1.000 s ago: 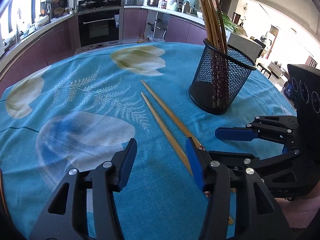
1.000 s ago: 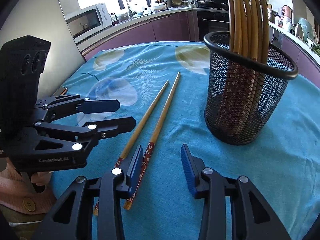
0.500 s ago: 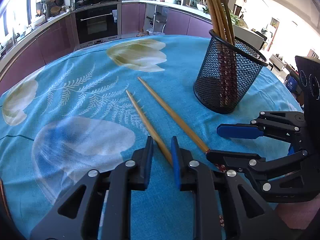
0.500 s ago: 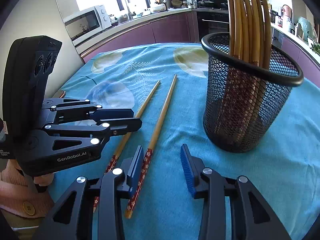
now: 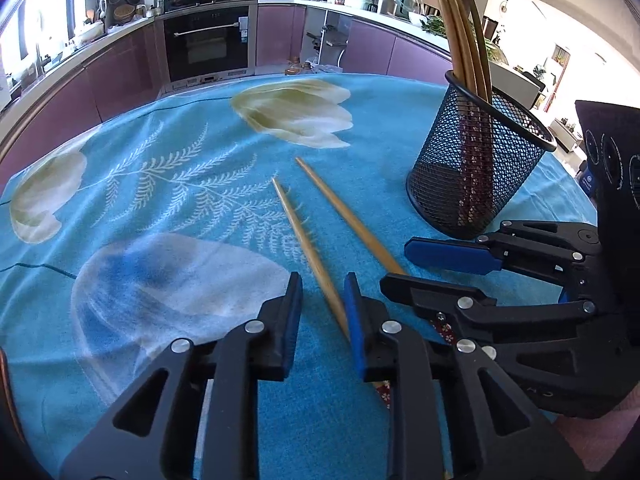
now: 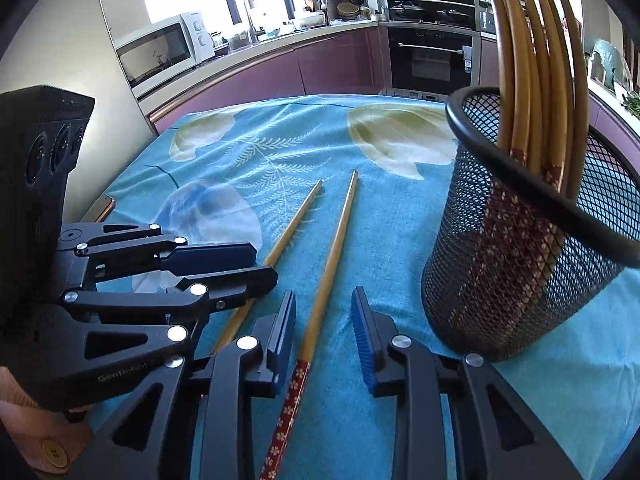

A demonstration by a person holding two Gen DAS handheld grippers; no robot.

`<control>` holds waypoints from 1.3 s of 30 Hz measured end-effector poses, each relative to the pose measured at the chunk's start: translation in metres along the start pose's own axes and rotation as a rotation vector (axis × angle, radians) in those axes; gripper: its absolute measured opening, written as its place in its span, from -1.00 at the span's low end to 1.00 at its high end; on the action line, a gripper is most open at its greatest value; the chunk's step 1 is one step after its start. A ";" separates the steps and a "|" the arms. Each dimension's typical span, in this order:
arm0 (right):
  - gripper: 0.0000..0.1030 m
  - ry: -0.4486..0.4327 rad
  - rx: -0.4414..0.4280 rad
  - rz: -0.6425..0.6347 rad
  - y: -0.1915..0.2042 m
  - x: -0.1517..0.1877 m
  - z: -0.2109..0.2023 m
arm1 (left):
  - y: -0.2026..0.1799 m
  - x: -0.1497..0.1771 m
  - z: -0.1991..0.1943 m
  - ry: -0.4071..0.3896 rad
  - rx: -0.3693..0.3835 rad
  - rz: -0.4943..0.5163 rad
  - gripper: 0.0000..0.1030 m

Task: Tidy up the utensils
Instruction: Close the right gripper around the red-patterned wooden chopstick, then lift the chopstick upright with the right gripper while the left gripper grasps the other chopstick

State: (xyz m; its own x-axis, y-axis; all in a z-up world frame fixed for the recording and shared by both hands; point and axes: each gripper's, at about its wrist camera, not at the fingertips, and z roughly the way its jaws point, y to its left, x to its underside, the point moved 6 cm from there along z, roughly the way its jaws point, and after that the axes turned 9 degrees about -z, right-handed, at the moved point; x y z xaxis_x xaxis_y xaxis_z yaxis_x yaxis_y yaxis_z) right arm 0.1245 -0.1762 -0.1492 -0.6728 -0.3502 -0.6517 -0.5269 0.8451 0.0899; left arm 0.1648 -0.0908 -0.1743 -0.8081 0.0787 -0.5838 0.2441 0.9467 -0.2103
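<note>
Two wooden chopsticks with red flowered ends lie side by side on the blue tablecloth. My left gripper [image 5: 322,300] is low over the left chopstick [image 5: 308,248], its jaws narrowed around it with a small gap showing. My right gripper [image 6: 322,320] is open and straddles the right chopstick [image 6: 326,276], which also shows in the left wrist view [image 5: 348,220]. The left chopstick also shows in the right wrist view [image 6: 288,228], running under the left gripper [image 6: 260,264]. A black mesh holder [image 5: 476,176], also in the right wrist view [image 6: 516,248], stands to the right with several chopsticks [image 6: 532,56] upright in it.
The round table's blue flowered cloth [image 5: 160,200] spreads out ahead. Kitchen counters, an oven [image 5: 208,44] and a microwave [image 6: 160,48] stand behind the table. The two grippers are close together near the table's front edge.
My left gripper narrowed its jaws around the left chopstick, then opened them slightly. Both grippers moved forward and lower; the right gripper now straddles the right chopstick. The left chopstick shifted a little.
</note>
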 end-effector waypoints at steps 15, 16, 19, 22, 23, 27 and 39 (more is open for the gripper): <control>-0.89 -0.044 -0.070 0.122 -0.010 0.009 -0.017 | 0.004 0.005 -0.004 -0.011 0.010 -0.069 -0.84; -0.89 -0.043 -0.078 0.115 -0.008 0.010 -0.019 | 0.003 0.006 -0.005 -0.011 0.010 -0.068 -0.84; -0.89 -0.035 -0.097 0.095 -0.001 0.011 -0.020 | 0.001 0.009 -0.007 -0.007 0.011 -0.066 -0.85; -0.89 -0.019 -0.105 0.078 0.005 0.013 -0.019 | -0.001 0.012 -0.009 -0.005 0.010 -0.057 -0.85; -0.89 -0.012 -0.106 0.074 0.006 0.014 -0.017 | -0.002 0.013 -0.009 -0.003 0.009 -0.050 -0.85; -0.88 0.009 -0.093 0.057 0.008 0.016 -0.013 | -0.004 0.016 -0.007 0.011 -0.001 -0.027 -0.84; -0.86 0.009 -0.060 0.021 0.009 0.010 -0.005 | -0.009 0.011 -0.002 0.006 -0.019 0.007 -0.77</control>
State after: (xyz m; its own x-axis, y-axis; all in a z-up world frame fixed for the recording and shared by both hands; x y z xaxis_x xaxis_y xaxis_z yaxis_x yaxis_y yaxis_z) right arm 0.1102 -0.1743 -0.1509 -0.6886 -0.3361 -0.6425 -0.5424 0.8269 0.1487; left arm 0.1522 -0.0981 -0.1770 -0.8097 0.0877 -0.5802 0.2397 0.9519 -0.1907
